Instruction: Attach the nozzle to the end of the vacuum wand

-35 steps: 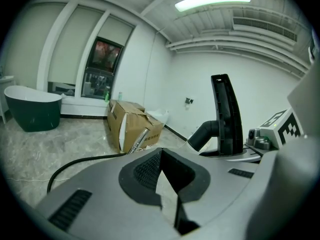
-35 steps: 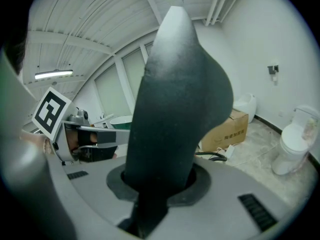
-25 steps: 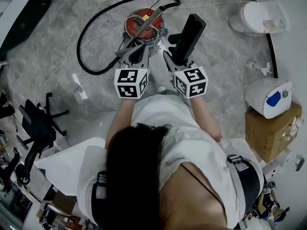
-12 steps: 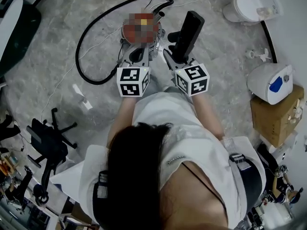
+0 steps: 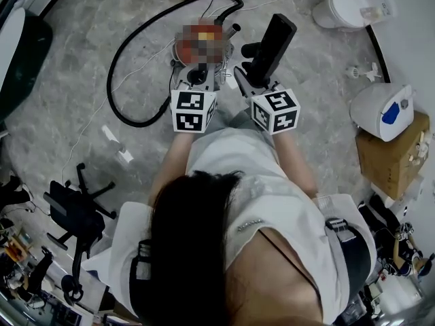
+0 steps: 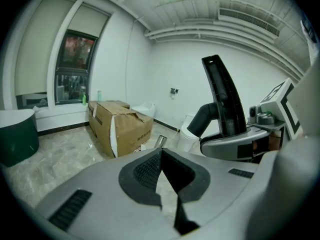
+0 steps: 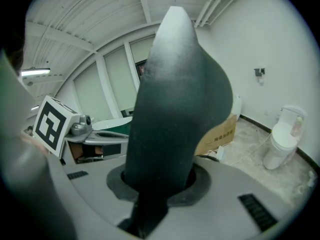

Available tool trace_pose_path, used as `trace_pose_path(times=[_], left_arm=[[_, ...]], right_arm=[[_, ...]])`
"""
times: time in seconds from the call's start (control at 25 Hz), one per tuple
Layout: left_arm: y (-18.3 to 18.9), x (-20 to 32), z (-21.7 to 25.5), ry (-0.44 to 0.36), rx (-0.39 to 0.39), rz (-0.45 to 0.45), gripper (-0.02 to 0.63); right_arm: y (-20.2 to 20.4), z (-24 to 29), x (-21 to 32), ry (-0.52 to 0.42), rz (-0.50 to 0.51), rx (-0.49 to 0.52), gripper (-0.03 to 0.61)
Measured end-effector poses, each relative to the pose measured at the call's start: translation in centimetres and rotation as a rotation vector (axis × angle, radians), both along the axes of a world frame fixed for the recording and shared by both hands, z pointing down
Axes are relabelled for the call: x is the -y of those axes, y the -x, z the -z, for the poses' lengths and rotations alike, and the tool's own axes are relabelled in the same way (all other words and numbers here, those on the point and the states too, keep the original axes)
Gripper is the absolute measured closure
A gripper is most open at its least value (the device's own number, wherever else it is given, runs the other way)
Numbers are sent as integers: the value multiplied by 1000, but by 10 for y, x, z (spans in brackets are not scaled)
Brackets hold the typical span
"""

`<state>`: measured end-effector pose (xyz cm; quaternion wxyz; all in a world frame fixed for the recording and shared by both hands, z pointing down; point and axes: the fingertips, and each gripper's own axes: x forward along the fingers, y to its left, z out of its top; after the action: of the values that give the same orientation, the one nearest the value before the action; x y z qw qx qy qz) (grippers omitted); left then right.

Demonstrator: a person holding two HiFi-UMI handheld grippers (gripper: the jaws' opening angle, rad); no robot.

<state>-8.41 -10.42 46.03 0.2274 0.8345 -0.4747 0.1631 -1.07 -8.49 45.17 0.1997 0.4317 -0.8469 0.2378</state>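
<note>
Right hand-held gripper clamps the long black plastic nozzle, left hand-held gripper closed and empty; silver metal wand tube not yet joined.

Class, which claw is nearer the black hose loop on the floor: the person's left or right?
Left. The left claw sits just beside the black hose; the right claw, gripping the nozzle, is on the left claw's far side.

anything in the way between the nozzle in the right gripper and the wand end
Nothing visible. The right gripper holds the nozzle; what looks like the wand's metal end lies just left of it in the head view, gap clear. The left gripper, shut and empty, is beside that path.
</note>
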Motion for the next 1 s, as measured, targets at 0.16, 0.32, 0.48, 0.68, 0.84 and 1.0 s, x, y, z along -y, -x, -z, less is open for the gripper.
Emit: trace_pose_path(times=[0.16, 0.32, 0.48, 0.68, 0.84, 1.0], left_arm=[[1, 8, -4, -2, 13, -20, 612], [-2, 15, -6, -8, 11, -41, 612], [-7, 19, -10, -7, 19, -56, 612], [-8, 29, -17, -10, 55, -40, 612], [-11, 40, -20, -19, 77, -31, 611], [-15, 50, -26, -20, 86, -19, 611]], right_arm=[[1, 0, 6, -2, -18, -2, 482], [0, 0, 12, -9, -30, -4, 482], [-4, -4, 15, -2, -34, -2, 482], [-5, -5, 28, -5, -17, 5, 482], [-11, -3, 42, -15, -2, 11, 483], [-16, -5, 57, -13, 25, 17, 483]])
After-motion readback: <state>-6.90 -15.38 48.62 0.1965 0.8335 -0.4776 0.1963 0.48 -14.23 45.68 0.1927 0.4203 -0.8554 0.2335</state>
